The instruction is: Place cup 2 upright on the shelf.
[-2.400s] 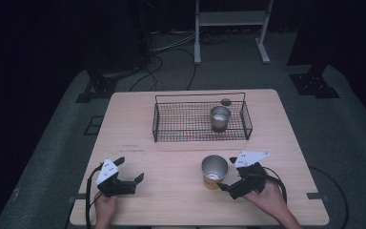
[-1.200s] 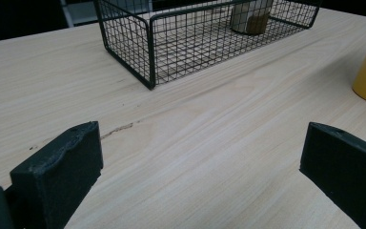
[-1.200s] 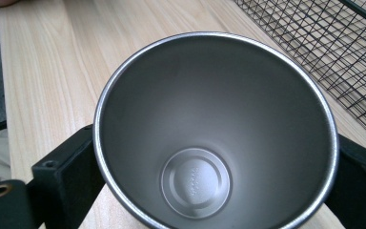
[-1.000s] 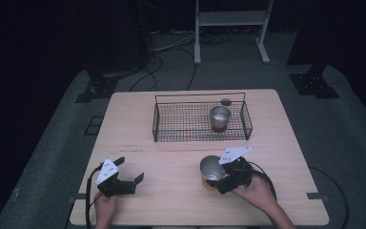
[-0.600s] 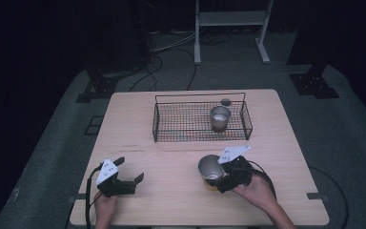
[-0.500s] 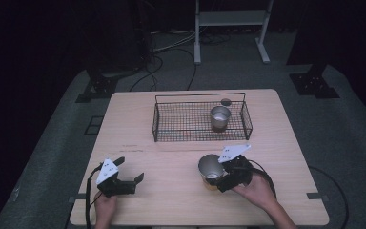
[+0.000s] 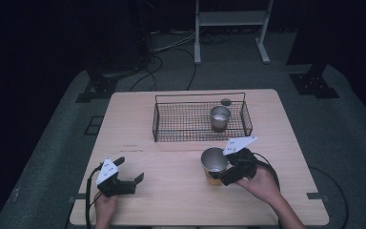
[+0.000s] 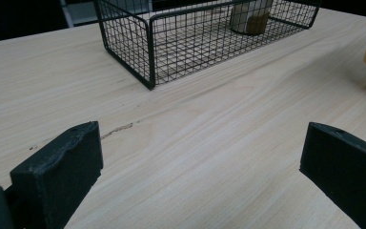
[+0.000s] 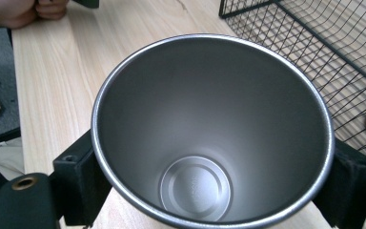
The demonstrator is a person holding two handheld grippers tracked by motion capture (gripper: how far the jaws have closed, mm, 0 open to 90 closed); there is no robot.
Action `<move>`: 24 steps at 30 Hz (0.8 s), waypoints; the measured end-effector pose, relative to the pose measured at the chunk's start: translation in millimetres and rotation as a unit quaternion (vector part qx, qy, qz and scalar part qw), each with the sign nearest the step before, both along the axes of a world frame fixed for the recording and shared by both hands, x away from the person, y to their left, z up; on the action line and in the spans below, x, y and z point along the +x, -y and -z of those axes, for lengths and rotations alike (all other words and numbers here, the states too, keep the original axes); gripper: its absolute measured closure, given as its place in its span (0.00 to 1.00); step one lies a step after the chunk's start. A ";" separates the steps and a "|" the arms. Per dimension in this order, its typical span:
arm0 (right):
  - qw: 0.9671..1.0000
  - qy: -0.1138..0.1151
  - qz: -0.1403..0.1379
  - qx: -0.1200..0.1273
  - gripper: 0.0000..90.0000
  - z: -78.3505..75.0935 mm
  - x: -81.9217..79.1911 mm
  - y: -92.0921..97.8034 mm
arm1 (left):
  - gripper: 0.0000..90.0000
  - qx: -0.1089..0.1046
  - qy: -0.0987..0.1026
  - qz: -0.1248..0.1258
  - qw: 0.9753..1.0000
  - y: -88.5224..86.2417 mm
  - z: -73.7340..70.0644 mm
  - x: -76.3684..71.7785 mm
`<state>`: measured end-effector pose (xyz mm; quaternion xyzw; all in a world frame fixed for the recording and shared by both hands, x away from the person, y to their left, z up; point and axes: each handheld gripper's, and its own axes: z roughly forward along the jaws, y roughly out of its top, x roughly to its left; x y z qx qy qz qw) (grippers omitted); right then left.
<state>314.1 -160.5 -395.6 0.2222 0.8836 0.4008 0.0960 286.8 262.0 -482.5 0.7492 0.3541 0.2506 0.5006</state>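
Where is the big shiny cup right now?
In the high view the steel cup stands between the right gripper's fingers on the table's near right part, just in front of the wire basket.

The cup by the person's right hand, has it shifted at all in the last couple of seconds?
Yes. The cup, with the right gripper closed on it, has slid slightly left across the table, judged against the wire basket.

Dim, dark surroundings; soft overhead light on table (image 7: 171,138); slightly blurry.
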 end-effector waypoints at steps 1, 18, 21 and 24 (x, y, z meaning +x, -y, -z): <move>1.000 -0.001 0.000 0.001 0.15 -1.3 0.8 0.9 | 0.00 0.000 0.000 0.000 1.000 0.0 0.0 0.0; 1.000 -0.001 0.004 0.012 0.15 -30.7 16.5 9.1 | 0.00 0.001 0.000 0.001 1.000 0.2 0.0 -0.2; 1.000 -0.005 0.003 0.017 0.15 -34.4 19.8 9.3 | 0.00 0.000 0.000 0.001 1.000 0.0 0.0 0.0; 1.000 -0.006 0.000 0.019 0.15 -37.7 23.7 9.3 | 0.00 0.000 0.000 0.001 1.000 0.1 0.0 -0.1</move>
